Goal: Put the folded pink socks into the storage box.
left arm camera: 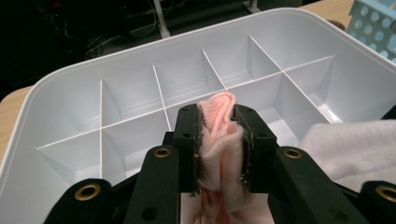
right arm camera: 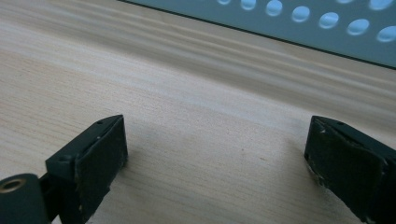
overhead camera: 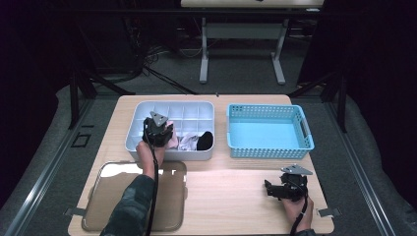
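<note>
Left gripper: jaws clamped on a folded pink sock, cloth bunched between the pads and sticking up past the tips. In the high view this gripper sits over the left front part of the white divided box, held by the left hand, cable trailing back along the sleeve. The left gripper view has the sock above the near row of compartments; which cell lies under it I cannot tell.

Inside the box, to the right of the gripper: a white sock and a black sock, lying side by side in the front row. Part of the white sock shows just beside the pink one in the left gripper view.

Right gripper: jaws spread wide, nothing between them, low over bare wood of the table; right hand near the front right edge.

Blue perforated basket stands right of the white box, apart from it, on the far side of the right gripper. A clear lid lies at the front left of the table, under the left forearm.
</note>
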The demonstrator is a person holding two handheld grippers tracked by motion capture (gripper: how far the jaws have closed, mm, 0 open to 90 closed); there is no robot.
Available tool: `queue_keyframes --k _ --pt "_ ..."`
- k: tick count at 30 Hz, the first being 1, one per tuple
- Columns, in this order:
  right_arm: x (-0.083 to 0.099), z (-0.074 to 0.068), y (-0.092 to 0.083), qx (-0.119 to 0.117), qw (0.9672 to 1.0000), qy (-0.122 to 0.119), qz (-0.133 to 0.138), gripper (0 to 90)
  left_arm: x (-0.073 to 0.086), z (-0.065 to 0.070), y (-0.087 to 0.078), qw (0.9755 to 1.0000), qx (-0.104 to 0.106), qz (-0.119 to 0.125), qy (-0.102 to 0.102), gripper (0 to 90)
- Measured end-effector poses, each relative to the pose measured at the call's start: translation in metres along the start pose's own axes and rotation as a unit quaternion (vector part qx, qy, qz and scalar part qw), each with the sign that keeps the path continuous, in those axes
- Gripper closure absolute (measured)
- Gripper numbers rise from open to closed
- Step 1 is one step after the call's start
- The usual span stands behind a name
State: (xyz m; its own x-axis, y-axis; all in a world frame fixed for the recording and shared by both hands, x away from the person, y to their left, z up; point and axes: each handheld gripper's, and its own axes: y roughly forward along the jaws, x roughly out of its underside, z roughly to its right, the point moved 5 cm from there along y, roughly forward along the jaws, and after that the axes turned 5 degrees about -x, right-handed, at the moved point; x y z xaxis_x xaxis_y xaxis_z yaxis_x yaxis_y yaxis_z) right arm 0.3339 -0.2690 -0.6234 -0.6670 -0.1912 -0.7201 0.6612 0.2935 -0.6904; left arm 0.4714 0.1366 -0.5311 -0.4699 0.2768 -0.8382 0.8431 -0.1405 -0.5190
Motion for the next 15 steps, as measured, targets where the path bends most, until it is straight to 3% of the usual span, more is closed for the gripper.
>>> queue_keyframes --k 7,15 --pt "0.0 0.0 0.0 0.0 1.0 0.0 0.0 5.5 0.006 0.003 0.002 0.9994 0.021 -0.026 -0.007 67.0" --pt "0.0 0.0 0.0 0.0 1.0 0.0 0.0 5.5 0.014 0.005 -0.002 0.9971 0.052 -0.052 -0.019 58.9"
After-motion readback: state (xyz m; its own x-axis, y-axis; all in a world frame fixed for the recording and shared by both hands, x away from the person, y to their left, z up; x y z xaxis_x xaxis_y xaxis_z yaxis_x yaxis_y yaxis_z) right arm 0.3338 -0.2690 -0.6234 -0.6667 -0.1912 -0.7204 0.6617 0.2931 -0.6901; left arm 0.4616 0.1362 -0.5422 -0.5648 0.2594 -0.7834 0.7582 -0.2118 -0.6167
